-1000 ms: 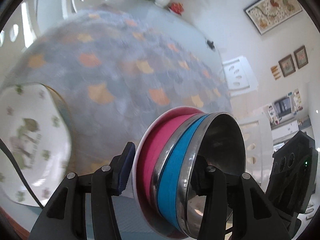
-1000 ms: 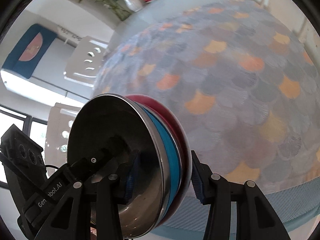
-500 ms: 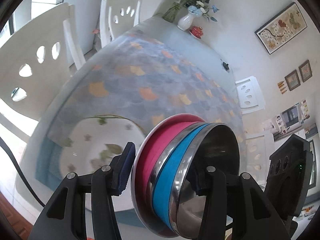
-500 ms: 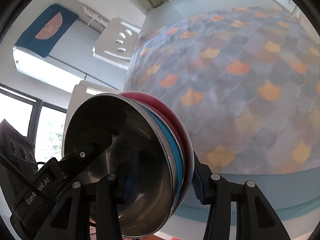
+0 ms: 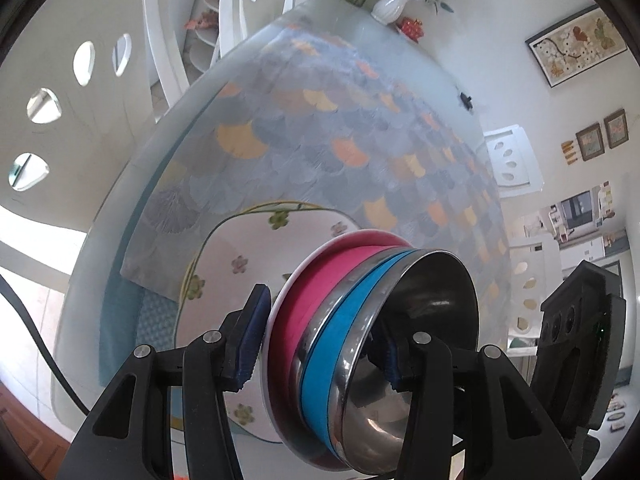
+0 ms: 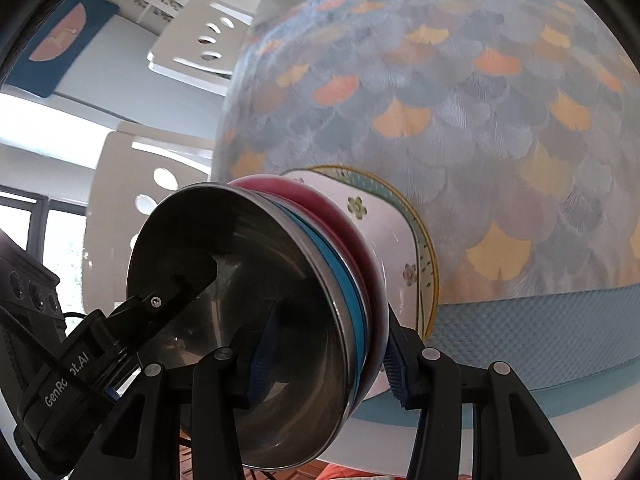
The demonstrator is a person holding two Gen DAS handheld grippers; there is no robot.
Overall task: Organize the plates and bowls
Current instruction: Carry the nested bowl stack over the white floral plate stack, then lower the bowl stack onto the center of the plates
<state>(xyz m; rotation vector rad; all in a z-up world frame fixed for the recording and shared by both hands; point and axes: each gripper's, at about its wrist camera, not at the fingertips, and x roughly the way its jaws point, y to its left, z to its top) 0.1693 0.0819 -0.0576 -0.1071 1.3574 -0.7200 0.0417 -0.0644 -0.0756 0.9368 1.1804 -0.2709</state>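
Observation:
I hold a stack of nested bowls between both grippers: a steel bowl with a blue band [image 5: 344, 344] inside a pink bowl [image 5: 316, 292]. My left gripper [image 5: 320, 344] is shut on one rim of the stack. My right gripper [image 6: 324, 344] is shut on the opposite rim, where the steel bowl [image 6: 256, 320] and the pink bowl [image 6: 360, 248] show. Each gripper shows in the other's view. A white floral plate [image 5: 248, 260] lies on the table's near corner, just beyond the stack; it also shows in the right wrist view [image 6: 396, 240].
The table wears a scale-patterned cloth [image 5: 320, 120] over a blue mat [image 6: 520, 328]. White chairs [image 5: 60, 120] stand around it. A white vase of flowers [image 5: 390, 6] and a small red object [image 5: 412, 26] sit at the far end.
The bowl stack, held by both grippers, has moved over toward the floral plate, which now sits right behind it in both views.

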